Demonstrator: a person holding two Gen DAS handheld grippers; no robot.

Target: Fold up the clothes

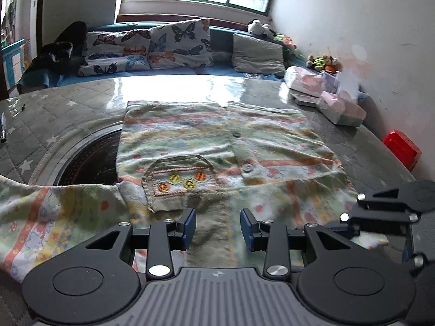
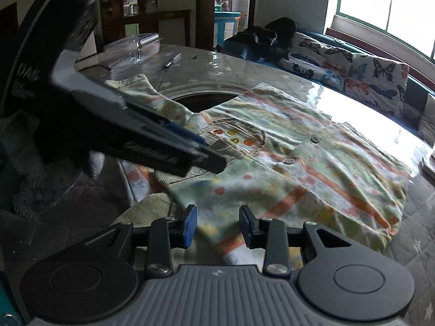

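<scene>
A child's pastel patterned shirt (image 1: 206,141) (image 2: 299,168) lies flat on the table, front up, with two buttons and a ribbed pocket (image 1: 179,179) (image 2: 239,138). One sleeve (image 1: 40,217) trails off to the left. My left gripper (image 1: 218,226) hovers open over the ribbed collar band, blue pads apart with cloth beneath the gap. Seen from the side in the right wrist view, the left gripper (image 2: 214,161) has its tip just below the pocket. My right gripper (image 2: 217,226) stands open above the near sleeve, nothing pinched. Part of the right gripper (image 1: 391,203) shows at the right in the left wrist view.
A round dark opening (image 1: 89,157) (image 2: 201,99) sits in the quilted star-print table cover (image 1: 40,125), partly under the shirt. A pen (image 2: 172,61) and a clear plastic box (image 2: 133,49) lie at the far side. Tissue packs (image 1: 339,106), a red box (image 1: 402,146) and butterfly cushions (image 1: 179,43) surround it.
</scene>
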